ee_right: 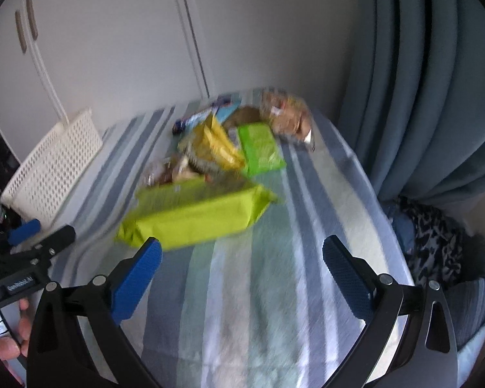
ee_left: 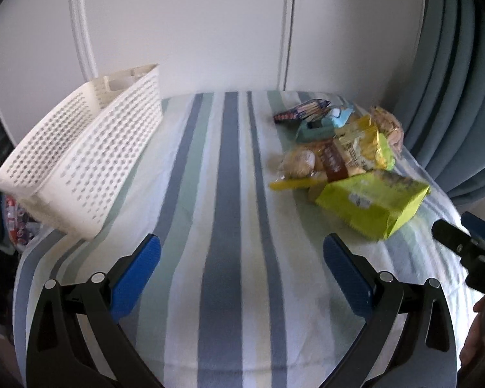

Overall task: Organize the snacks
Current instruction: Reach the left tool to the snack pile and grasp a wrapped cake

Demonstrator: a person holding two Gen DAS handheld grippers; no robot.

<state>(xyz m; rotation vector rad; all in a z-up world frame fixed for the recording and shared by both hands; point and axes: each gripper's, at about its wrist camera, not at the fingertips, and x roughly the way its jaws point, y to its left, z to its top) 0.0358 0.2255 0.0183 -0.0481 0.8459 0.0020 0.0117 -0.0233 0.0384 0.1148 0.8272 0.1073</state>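
A pile of snack packs lies at the right of a striped cloth-covered table (ee_left: 229,194). Nearest is a lime-green pack (ee_left: 371,205) (ee_right: 197,216). Behind it lie a clear bag of buns (ee_left: 304,161), a yellow pack (ee_left: 368,145) (ee_right: 216,145), a teal box (ee_left: 317,129), a dark striped pack (ee_left: 300,111) and a smaller green pack (ee_right: 258,148). A white perforated basket (ee_left: 77,161) (ee_right: 48,168) stands at the table's left. My left gripper (ee_left: 241,274) hangs open over bare cloth. My right gripper (ee_right: 242,274) is open just short of the lime-green pack.
White cupboard doors (ee_left: 194,26) rise behind the table. A blue curtain (ee_right: 430,80) hangs at the right, with dark patterned fabric (ee_right: 436,242) below it. The cloth's middle strip between basket and snacks is bare. The other gripper (ee_left: 468,252) shows at the left view's right edge.
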